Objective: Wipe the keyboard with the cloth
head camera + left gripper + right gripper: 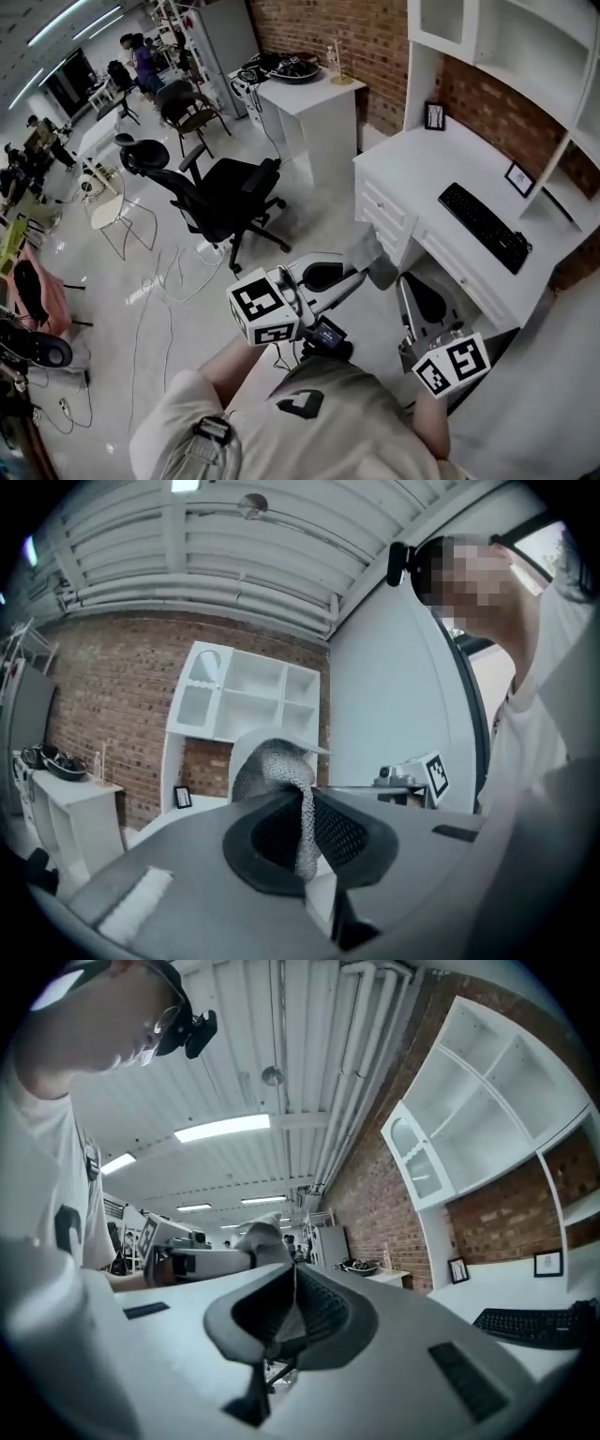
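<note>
White desk fills the right of the head view. The black keyboard lies on it at right of centre, its long axis running from upper left to lower right. Grey cloth hangs at frame centre, pinched in the closed jaws of the left gripper. From the cloth, the keyboard lies up and to the right, well apart. The right gripper, just beside the left one and slightly nearer the desk, has its jaws together on nothing.

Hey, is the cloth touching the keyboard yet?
Apart. The head view shows the cloth pinched in the left hand-held gripper, in the air short of the desk; the keyboard lies farther back on it.
</note>
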The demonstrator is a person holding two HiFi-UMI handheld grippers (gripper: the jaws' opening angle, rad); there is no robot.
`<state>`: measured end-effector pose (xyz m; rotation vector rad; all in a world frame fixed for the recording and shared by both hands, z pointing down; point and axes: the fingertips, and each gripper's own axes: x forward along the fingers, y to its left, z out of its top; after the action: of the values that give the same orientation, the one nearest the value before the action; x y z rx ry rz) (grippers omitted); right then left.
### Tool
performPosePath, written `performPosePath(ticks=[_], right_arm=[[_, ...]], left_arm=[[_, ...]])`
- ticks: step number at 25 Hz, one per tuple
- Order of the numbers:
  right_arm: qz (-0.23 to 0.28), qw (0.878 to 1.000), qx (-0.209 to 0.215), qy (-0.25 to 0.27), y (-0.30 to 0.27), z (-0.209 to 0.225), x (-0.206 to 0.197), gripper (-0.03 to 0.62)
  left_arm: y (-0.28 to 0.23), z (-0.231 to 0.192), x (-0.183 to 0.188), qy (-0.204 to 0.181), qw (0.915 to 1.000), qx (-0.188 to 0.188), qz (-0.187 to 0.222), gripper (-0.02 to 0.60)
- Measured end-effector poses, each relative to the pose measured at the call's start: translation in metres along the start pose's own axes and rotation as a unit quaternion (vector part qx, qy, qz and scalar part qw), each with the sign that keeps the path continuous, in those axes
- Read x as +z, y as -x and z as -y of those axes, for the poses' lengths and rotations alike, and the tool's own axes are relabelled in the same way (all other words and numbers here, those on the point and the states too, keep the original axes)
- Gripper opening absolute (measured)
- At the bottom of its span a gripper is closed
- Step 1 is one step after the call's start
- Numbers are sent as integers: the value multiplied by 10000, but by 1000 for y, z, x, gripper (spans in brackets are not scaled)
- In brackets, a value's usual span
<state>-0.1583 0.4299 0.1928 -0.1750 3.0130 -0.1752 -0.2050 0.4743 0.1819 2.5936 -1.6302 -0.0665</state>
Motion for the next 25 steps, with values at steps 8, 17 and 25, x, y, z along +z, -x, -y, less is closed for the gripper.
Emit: performPosePath(ticks=[8, 17, 25], right_arm=[[-77, 9992, 383, -44, -62, 11, 8, 6], [-587, 9981, 56, 154, -142, 54, -26, 6], [-599, 9973, -317, 292, -194, 95, -39, 6]], left_arm=[[8, -48, 5, 65, 9991, 419, 100, 10], [15, -159, 2, 326, 9959, 782, 320, 10], [-6, -235, -18, 222, 9963, 828, 55, 10]])
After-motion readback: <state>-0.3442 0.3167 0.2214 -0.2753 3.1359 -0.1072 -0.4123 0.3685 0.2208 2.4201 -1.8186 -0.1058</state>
